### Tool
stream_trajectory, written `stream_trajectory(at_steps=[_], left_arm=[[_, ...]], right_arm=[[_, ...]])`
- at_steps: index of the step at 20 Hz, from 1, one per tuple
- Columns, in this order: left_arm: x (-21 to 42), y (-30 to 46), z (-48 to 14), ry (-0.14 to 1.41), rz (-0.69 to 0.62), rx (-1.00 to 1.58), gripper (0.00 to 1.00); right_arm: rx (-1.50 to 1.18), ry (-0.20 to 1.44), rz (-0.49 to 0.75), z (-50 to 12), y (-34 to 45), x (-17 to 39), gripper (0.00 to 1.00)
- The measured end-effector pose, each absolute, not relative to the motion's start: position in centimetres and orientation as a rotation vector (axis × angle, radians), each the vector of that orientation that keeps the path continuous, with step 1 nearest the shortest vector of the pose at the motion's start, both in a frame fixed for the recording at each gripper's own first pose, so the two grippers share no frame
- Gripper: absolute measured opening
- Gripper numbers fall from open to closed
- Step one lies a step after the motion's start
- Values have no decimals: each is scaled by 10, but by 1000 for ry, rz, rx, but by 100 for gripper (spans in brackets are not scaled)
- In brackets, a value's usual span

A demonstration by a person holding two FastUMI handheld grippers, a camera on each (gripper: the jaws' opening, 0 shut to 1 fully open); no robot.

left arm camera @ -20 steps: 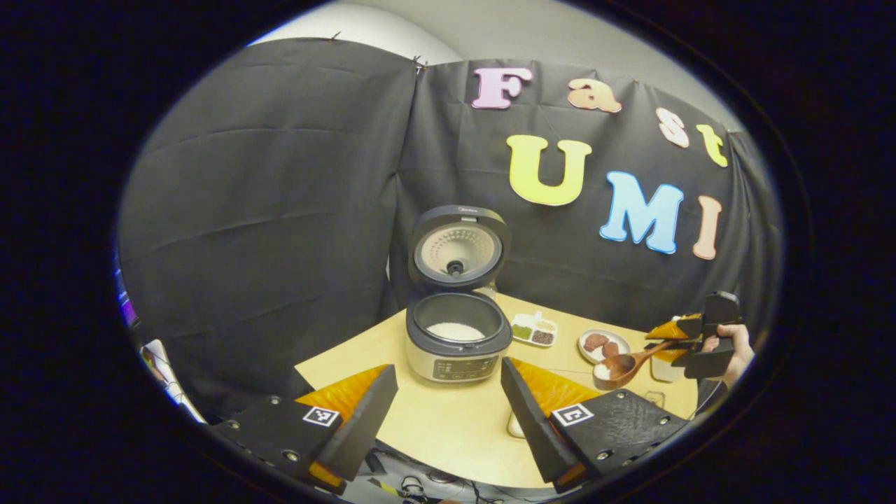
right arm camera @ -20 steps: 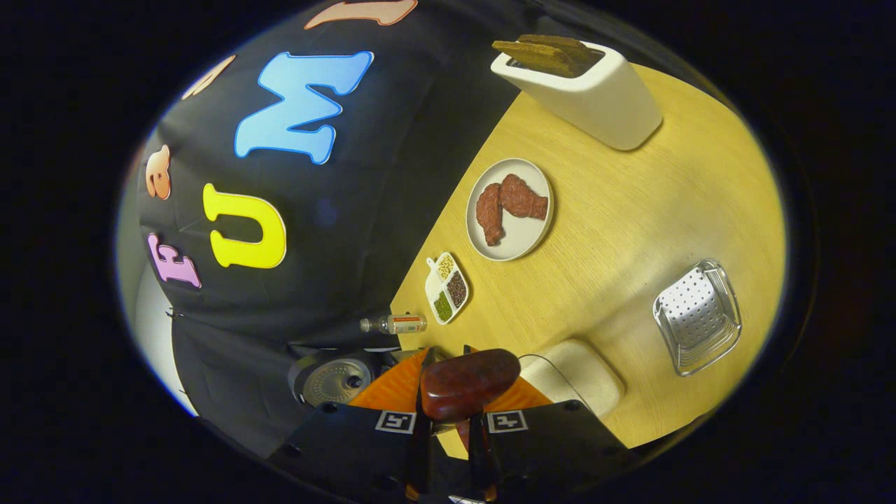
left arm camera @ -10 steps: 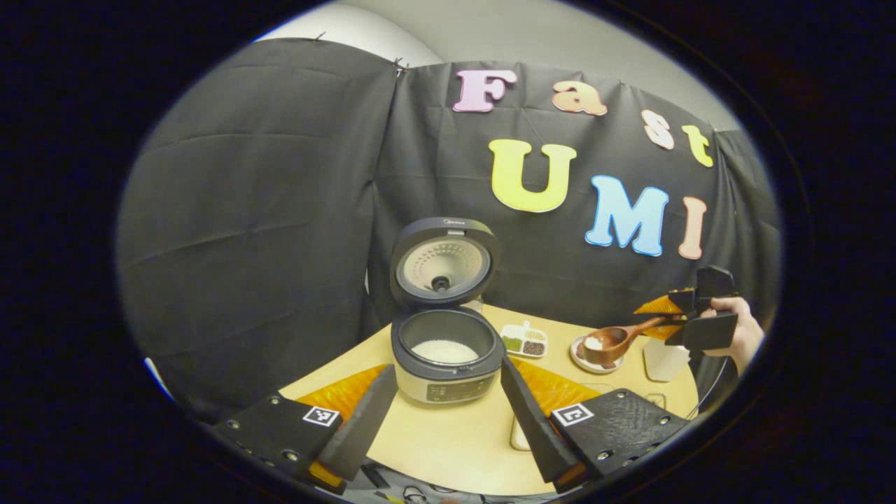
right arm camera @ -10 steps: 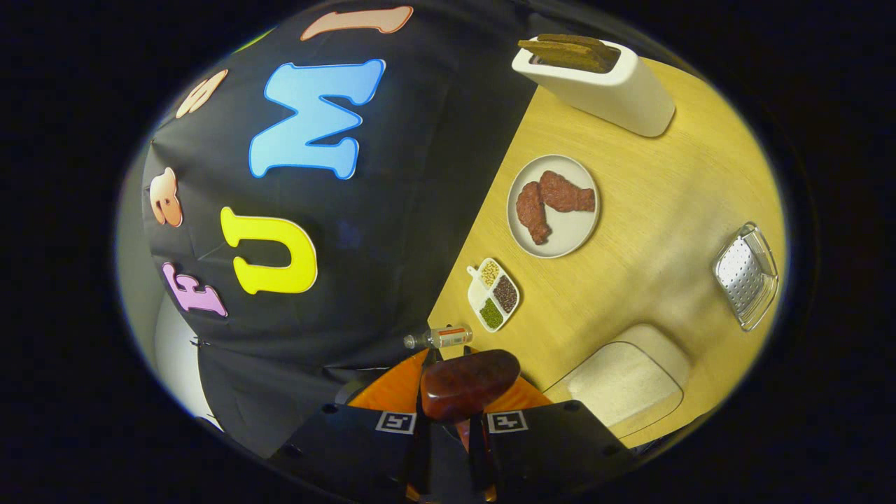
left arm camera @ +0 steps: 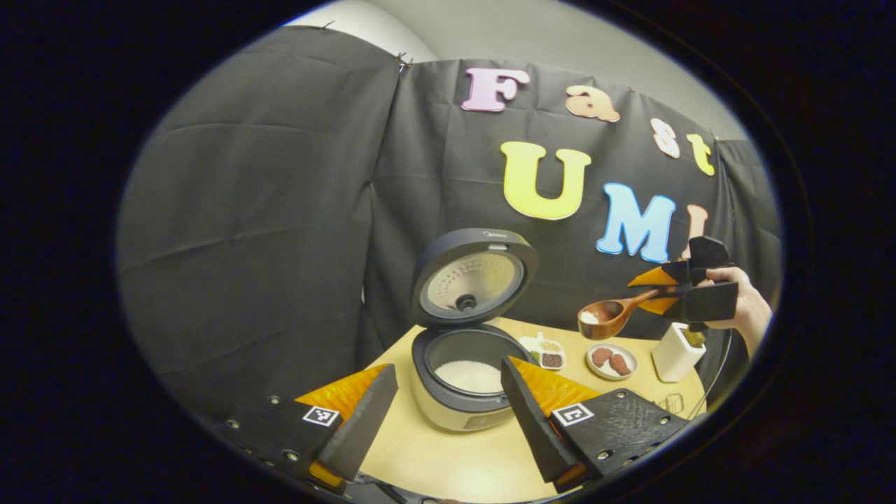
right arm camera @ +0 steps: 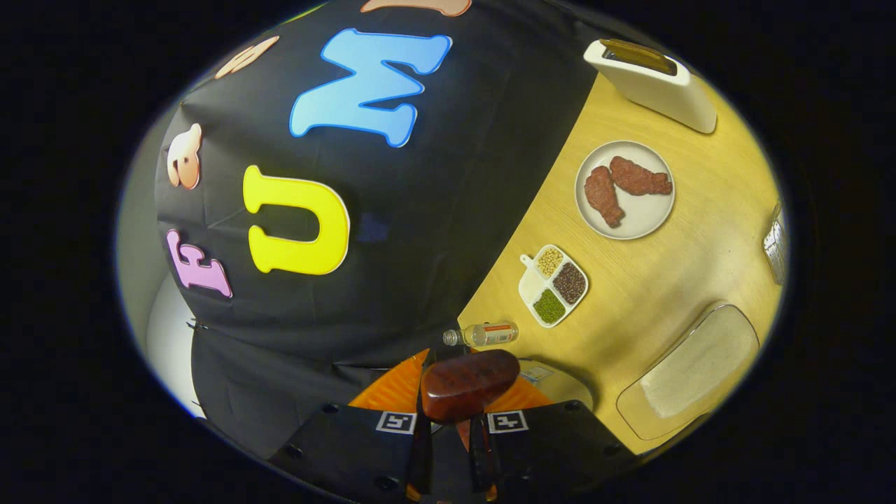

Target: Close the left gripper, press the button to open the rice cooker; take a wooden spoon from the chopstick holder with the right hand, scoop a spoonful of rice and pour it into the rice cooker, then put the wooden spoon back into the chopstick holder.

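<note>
The wooden spoon (left arm camera: 610, 317) is clamped level in the right hand-held gripper (left arm camera: 665, 297); the left hand-held gripper (left arm camera: 448, 409) is held apart. Rice could be spilled on the bench (left arm camera: 448, 465) right of the rice cooker (left arm camera: 463, 378) if the spoon is tipped early

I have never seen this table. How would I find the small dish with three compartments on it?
Start at the open rice cooker on the wooden table. Between it and the round plate with two reddish-brown pieces lies the small white dish, near the wall, with a small bottle lying beside it. It alone is divided in three, holding green, dark and pale grains.
</note>
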State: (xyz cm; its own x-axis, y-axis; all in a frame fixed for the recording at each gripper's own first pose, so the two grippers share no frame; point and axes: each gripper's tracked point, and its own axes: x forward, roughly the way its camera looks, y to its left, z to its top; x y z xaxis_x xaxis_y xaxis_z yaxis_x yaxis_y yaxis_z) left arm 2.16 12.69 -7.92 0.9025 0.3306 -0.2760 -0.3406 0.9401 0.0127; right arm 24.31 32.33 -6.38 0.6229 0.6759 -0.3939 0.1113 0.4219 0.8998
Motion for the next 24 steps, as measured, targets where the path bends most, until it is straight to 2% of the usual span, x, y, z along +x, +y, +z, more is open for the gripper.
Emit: stream_trajectory(at_steps=[1, 2, 5, 9, 10, 16, 20, 24], left_arm=[[23, 138, -81, 283, 351, -44, 92], [24, 149, -86, 288, 355, -53, 94], [26, 176, -94, 308, 369, -71, 92], [29, 207, -97, 311, 393, -42, 96], [29, 211, -97, 312, 390, -43, 94], [28, 234, -111, 335, 387, -60, 94], [20, 246, -120, 349, 413, -79, 92], [17, 249, -127, 361, 419, -100, 94]], right_arm=[[1087, 852, 424, -64, 338, 243, 19], [1072, 852, 433, -62, 350, 243, 23], [1007, 850, 457, -63, 387, 240, 23], [881, 812, 510, -68, 430, 232, 23], [838, 798, 518, -71, 438, 231, 22], [593, 684, 581, -87, 470, 220, 23], [470, 627, 690, -90, 497, 205, 23], [280, 546, 728, -100, 507, 198, 23]])
